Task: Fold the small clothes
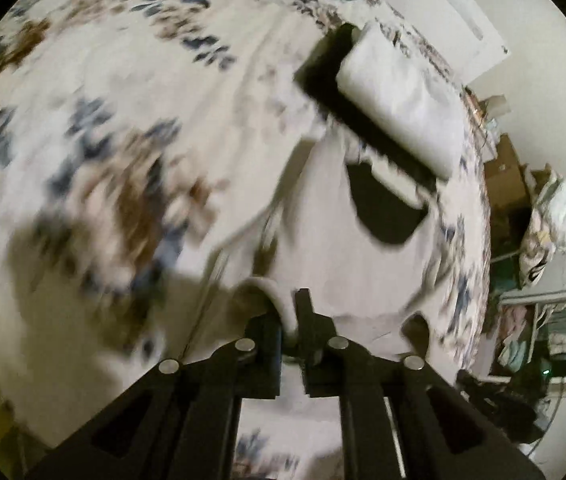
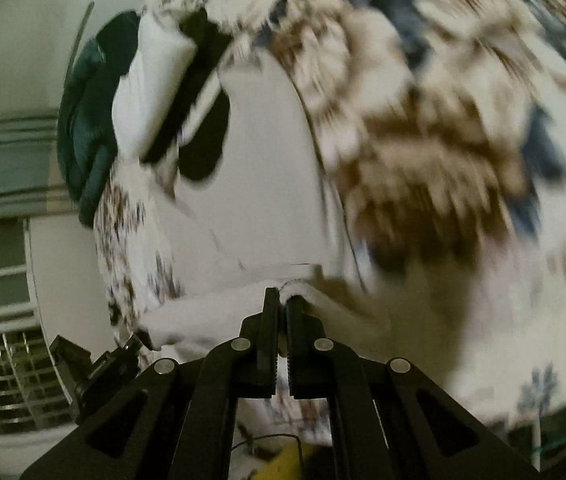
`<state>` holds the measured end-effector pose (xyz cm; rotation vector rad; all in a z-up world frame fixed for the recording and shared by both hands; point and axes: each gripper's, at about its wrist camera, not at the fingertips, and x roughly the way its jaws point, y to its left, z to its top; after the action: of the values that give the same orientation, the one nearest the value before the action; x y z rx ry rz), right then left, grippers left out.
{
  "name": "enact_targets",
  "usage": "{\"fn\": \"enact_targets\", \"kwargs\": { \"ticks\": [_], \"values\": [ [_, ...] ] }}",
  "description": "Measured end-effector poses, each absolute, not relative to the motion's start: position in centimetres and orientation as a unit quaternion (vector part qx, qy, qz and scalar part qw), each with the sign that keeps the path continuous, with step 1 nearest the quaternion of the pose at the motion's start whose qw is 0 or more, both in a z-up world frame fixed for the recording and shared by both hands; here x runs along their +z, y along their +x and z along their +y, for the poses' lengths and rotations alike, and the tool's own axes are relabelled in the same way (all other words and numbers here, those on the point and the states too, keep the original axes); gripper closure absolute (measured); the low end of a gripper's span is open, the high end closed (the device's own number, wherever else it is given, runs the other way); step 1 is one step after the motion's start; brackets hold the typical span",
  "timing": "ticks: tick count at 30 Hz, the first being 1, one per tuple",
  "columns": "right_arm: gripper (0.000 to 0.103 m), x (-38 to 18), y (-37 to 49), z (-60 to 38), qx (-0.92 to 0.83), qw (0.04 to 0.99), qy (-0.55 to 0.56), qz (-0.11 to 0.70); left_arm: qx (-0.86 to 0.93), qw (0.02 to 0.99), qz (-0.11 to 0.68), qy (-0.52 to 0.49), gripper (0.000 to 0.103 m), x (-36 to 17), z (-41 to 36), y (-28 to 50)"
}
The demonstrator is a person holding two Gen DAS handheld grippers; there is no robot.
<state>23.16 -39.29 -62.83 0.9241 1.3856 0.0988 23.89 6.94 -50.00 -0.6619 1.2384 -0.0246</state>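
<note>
A small white garment (image 1: pixel 323 248) with a black patch (image 1: pixel 387 208) lies on a floral bedsheet (image 1: pixel 123 120). My left gripper (image 1: pixel 289 304) is shut on a rolled edge of the white garment at its near end. In the right wrist view the same garment (image 2: pixel 259 184) stretches away, and my right gripper (image 2: pixel 281 300) is shut on its near hem. Both views are blurred by motion. The other gripper (image 2: pixel 103 364) shows at the lower left of the right wrist view.
A folded stack of white and black clothes (image 1: pixel 387 96) lies beyond the garment; it also shows in the right wrist view (image 2: pixel 155 92). A dark green item (image 2: pixel 87 128) lies behind it. Boxes and a laundry pile (image 1: pixel 551 216) stand beside the bed.
</note>
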Motion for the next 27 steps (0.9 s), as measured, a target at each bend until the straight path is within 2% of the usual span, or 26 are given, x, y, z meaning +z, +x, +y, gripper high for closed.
{"fn": "enact_targets", "kwargs": {
  "ticks": [2,4,5,6,8,14,16,17,18,19,20,24,27],
  "values": [
    [0.097,-64.2,25.9,-39.9,0.032,0.664,0.422,0.617,-0.001,0.756,0.577,-0.309,0.088,-51.0,7.7,25.7],
    [0.073,-64.7,26.9,-40.3,0.022,0.663,0.411,0.624,-0.001,0.754,0.571,-0.325,0.085,-51.2,8.9,26.0],
    [0.054,-64.5,27.1,-40.6,0.02,0.67,0.405,0.622,0.004,0.753,0.569,-0.33,0.08,-51.4,9.7,25.9],
    [0.046,-64.4,27.1,-40.5,0.019,0.677,0.394,0.621,0.007,0.753,0.57,-0.329,0.076,-51.5,10.0,25.6],
    [0.045,-64.0,26.9,-40.5,0.017,0.69,0.361,0.628,0.009,0.757,0.571,-0.318,0.053,-51.8,10.6,24.8],
    [0.045,-65.7,27.3,-39.6,0.02,0.703,0.294,0.648,-0.022,0.766,0.608,-0.21,0.052,-54.5,7.7,26.0],
    [0.045,-66.2,28.1,-38.7,0.02,0.71,0.273,0.649,-0.029,0.773,0.612,-0.165,0.055,-55.7,5.9,26.8],
    [0.051,-66.2,28.3,-38.5,0.021,0.715,0.266,0.646,-0.034,0.777,0.609,-0.154,0.08,-56.3,5.3,27.0],
    [0.073,-66.3,28.6,-37.9,0.02,0.723,0.255,0.642,-0.038,0.778,0.61,-0.147,0.098,-56.7,4.8,27.2],
    [0.089,-66.3,28.7,-37.7,0.011,0.727,0.24,0.644,-0.038,0.776,0.613,-0.142,0.1,-56.9,4.4,27.5],
    [0.099,-66.1,28.8,-37.7,0.004,0.732,0.234,0.64,-0.038,0.781,0.607,-0.141,0.1,-56.8,4.3,27.5],
    [0.101,-65.0,28.7,-38.7,-0.025,0.746,0.238,0.622,-0.035,0.795,0.586,-0.153,0.1,-55.1,5.1,27.8],
    [0.101,-65.3,28.9,-39.7,-0.051,0.744,0.233,0.624,-0.022,0.783,0.601,-0.16,0.1,-56.4,6.1,28.5]
  ]
}}
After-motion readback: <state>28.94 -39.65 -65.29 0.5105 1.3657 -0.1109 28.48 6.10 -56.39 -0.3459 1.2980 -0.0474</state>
